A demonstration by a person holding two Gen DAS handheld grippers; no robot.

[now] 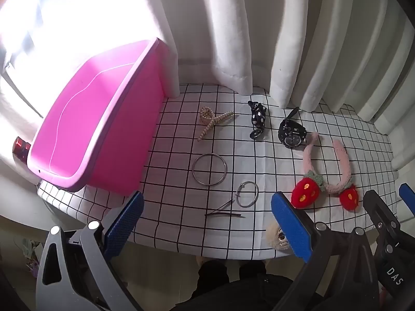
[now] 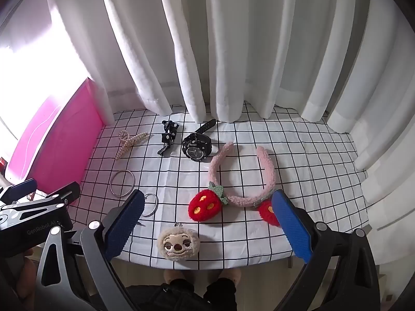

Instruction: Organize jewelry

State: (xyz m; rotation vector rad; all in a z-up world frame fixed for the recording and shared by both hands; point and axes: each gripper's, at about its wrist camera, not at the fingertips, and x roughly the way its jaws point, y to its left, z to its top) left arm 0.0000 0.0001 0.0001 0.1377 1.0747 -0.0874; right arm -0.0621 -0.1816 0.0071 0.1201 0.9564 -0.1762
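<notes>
My left gripper (image 1: 207,223) hangs wide over the near edge of the cloth (image 1: 259,155), gripping nothing. Between its pads lie the hairpins (image 1: 223,211), long axis running left to right, and just beyond them the small bangle (image 1: 247,194), flat, with its clasp toward the left. The big bangle (image 1: 209,169) lies flat farther out, near the pink bin (image 1: 103,119), which stands at the cloth's left side. The pearl clip (image 1: 211,121) points away to the right, its long axis slanting from near left to far right. The bow (image 1: 257,119) runs near to far.

My right gripper (image 2: 207,223) is also spread wide and bare. The sloth charm (image 2: 178,243) sits between its pads at the near edge, face up, its ring toward the curtain (image 2: 233,51). The headband (image 2: 242,173) lies flat just ahead, open ends pointing at the curtain, its arch toward me; one strawberry (image 2: 203,206) shows whole, the other sits partly behind my right pad. The watch (image 2: 196,147) lies face up beyond, strap running to the far right; the dial lettering is too small to read.

The left gripper's body reads "GenRobot.AI" in the right view; the right one shows "DAS" in the left view.
</notes>
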